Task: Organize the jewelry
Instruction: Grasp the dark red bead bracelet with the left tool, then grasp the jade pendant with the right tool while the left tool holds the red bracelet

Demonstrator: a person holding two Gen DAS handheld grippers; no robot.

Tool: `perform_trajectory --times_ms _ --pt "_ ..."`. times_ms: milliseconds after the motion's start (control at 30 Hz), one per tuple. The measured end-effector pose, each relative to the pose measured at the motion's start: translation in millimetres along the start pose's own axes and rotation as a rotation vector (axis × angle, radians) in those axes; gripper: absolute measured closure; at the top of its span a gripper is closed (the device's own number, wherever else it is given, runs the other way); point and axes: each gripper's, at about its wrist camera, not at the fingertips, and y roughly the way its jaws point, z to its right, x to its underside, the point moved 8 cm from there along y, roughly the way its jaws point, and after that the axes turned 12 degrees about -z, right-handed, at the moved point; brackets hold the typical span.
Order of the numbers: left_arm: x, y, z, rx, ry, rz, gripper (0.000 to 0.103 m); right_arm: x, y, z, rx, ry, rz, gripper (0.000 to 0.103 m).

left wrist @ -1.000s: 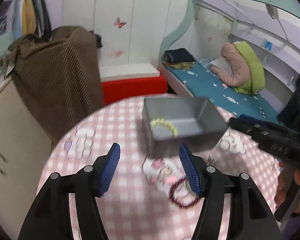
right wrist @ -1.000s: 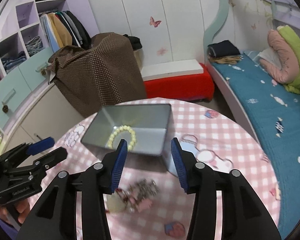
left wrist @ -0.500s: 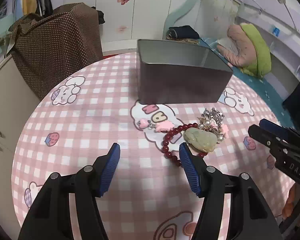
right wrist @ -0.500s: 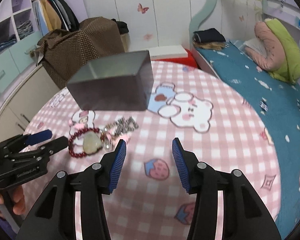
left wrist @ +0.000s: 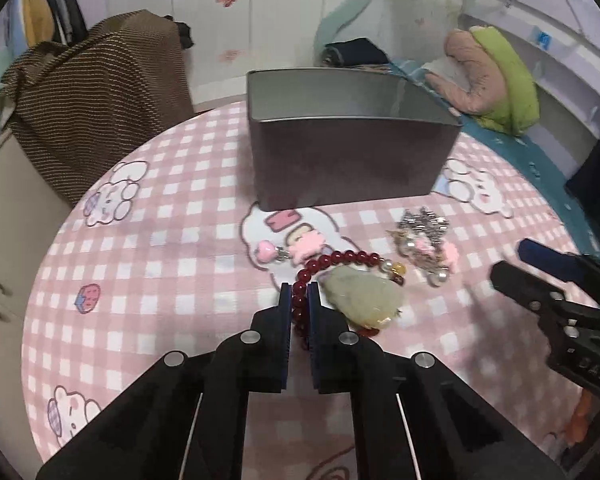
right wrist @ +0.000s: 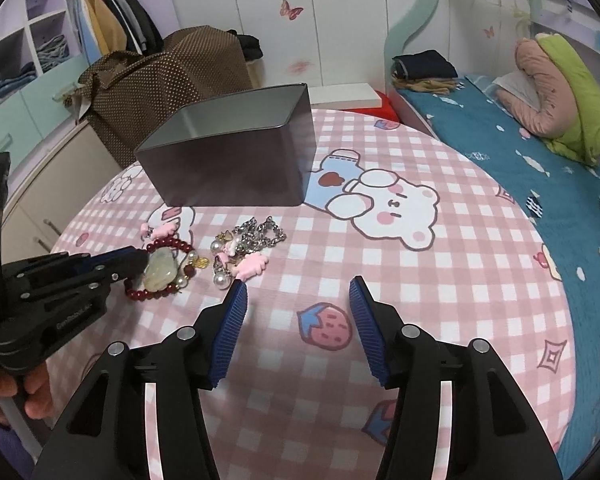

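Note:
A dark red bead bracelet point(left wrist: 332, 259) with a pale green stone pendant point(left wrist: 364, 298) lies on the pink checked table point(left wrist: 172, 264). My left gripper point(left wrist: 299, 296) is shut on the bracelet's left side; it also shows in the right wrist view point(right wrist: 138, 258), where the bracelet point(right wrist: 168, 245) lies under its tip. A silver chain with pearls point(left wrist: 424, 232) and pink charms point(left wrist: 296, 250) lie beside it. The grey metal box point(left wrist: 352, 152) stands behind. My right gripper point(right wrist: 296, 292) is open and empty, right of the jewelry pile point(right wrist: 244, 240).
The box point(right wrist: 236, 160) stands at the table's far side. A brown dotted bag point(right wrist: 160, 80) sits behind on the left. A bed with a teal sheet point(right wrist: 520, 140) runs along the right of the table.
My left gripper has moved forward and down and closed on the red bracelet. My right gripper has stayed open, with the jewelry pile a little closer.

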Motion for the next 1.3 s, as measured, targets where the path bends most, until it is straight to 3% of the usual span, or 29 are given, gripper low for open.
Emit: perform_trajectory --times_ms 233,567,833,1100,1300 --pt "-4.6 -45.0 0.1 0.126 0.003 0.088 0.097 2.1 -0.5 -20.5 -0.036 -0.038 -0.005 0.051" --pt "12.0 -85.0 -1.7 0.319 0.007 0.135 0.097 7.4 2.0 -44.5 -0.083 -0.059 -0.024 0.051" --pt "31.2 -79.0 -46.3 0.139 -0.062 0.13 0.097 5.2 9.0 -77.5 -0.105 -0.103 -0.037 0.051" --pt "37.4 -74.5 -77.4 0.078 -0.108 0.127 0.097 -0.2 33.3 -114.2 -0.098 -0.123 -0.077 0.051" --pt "35.2 -70.7 -94.6 0.06 -0.138 0.129 0.097 -9.9 44.7 -126.1 -0.024 -0.144 -0.075 0.05"
